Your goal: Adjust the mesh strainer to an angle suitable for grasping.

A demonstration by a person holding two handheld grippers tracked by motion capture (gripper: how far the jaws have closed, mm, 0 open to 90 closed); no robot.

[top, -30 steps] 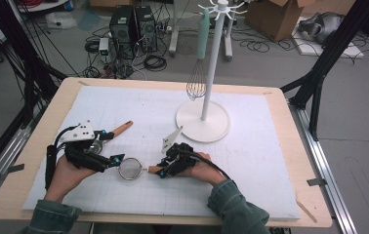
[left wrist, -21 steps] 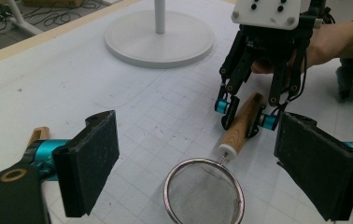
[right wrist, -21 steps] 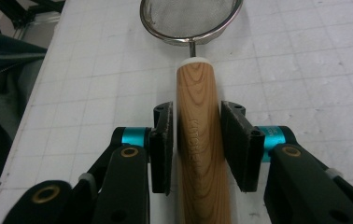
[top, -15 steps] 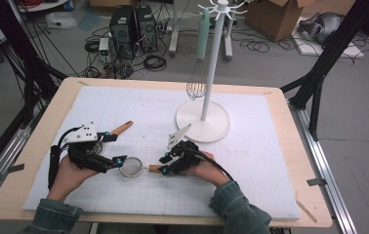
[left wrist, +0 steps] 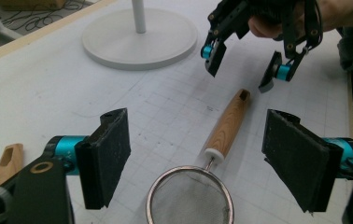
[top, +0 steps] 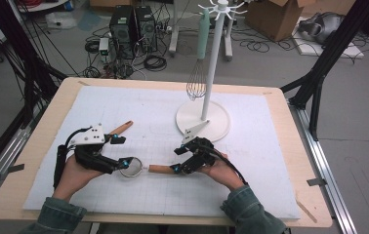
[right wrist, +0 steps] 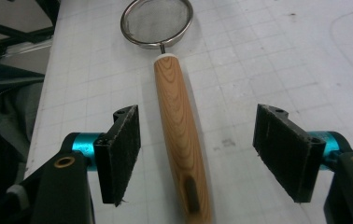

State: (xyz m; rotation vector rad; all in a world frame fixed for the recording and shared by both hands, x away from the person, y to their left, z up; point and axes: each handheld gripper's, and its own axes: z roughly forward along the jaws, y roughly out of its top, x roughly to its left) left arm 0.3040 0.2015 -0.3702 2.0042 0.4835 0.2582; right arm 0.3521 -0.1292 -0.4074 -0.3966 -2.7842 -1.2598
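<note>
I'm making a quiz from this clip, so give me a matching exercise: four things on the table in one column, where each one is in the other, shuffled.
Things:
1. strainer
2. whisk
3. stand
4. spare wooden handle

Places:
A. hanging from a hook near the pole
B. flat on the mat between the two grippers
C. upright on its round white base, far side of the mat
D. on the mat just beyond the left gripper

Pairs: 1-B, 2-A, 3-C, 4-D
</note>
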